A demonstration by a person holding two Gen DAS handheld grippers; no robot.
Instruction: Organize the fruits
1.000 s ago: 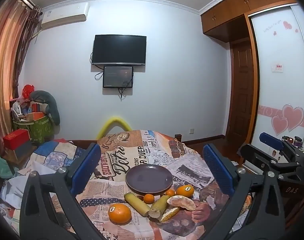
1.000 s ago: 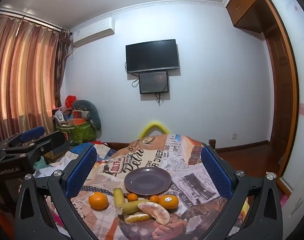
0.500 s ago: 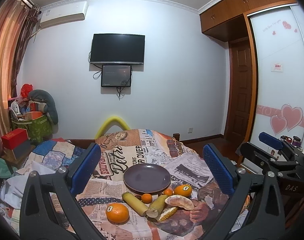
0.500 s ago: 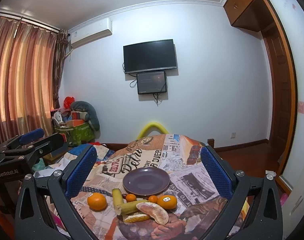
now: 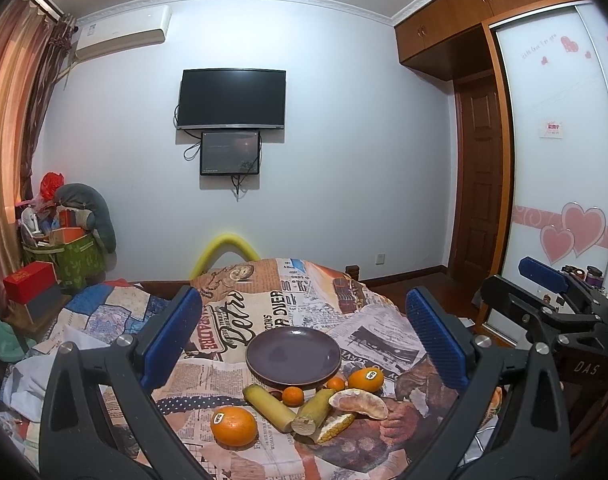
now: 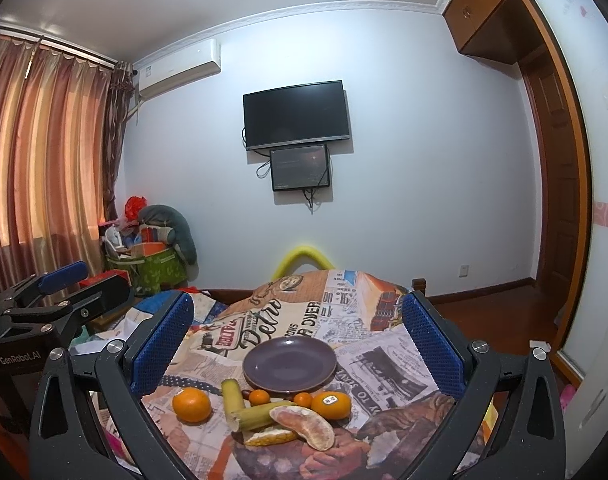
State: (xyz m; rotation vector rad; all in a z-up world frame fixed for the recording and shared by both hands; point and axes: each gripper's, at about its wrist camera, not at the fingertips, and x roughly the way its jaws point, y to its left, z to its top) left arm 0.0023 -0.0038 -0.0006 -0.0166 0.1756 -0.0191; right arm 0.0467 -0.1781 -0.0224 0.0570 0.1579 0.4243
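Ahead, the left tool [image 5: 304, 328] and the right tool [image 6: 298, 326] both hover above the near end of a worktop covered by a newspaper-print cloth [image 5: 264, 304], each with its blue pads spread wide and nothing between them. A dark purple plate [image 5: 293, 356] sits bare in the middle of the cloth. The fruit lies in a loose cluster just in front of it: a big orange [image 5: 234, 426] with a sticker stands apart on the near left, two yellow-green stalk pieces [image 5: 269, 402] angle toward each other, and two small tangerines [image 5: 293, 395] sit close to the plate's front rim. A second stickered orange [image 5: 366, 379] is at the right, with a peeled citrus segment [image 5: 358, 402] and a scrap of peel [image 5: 336, 426] touching the stalks.

Open cloth runs behind and to both sides of the plate; the far edge drops off before a yellow foam arch [image 5: 226, 250]. Left of the worktop is clutter: a green bin [image 5: 78, 262], a red box [image 5: 30, 288] and a patchwork blanket [image 5: 104, 312]. A television [image 5: 231, 99] hangs on the far wall.

A small dark thing between the stalks and the plate is too hidden to name, and the cloth's near edge is cut off by the tool frames.
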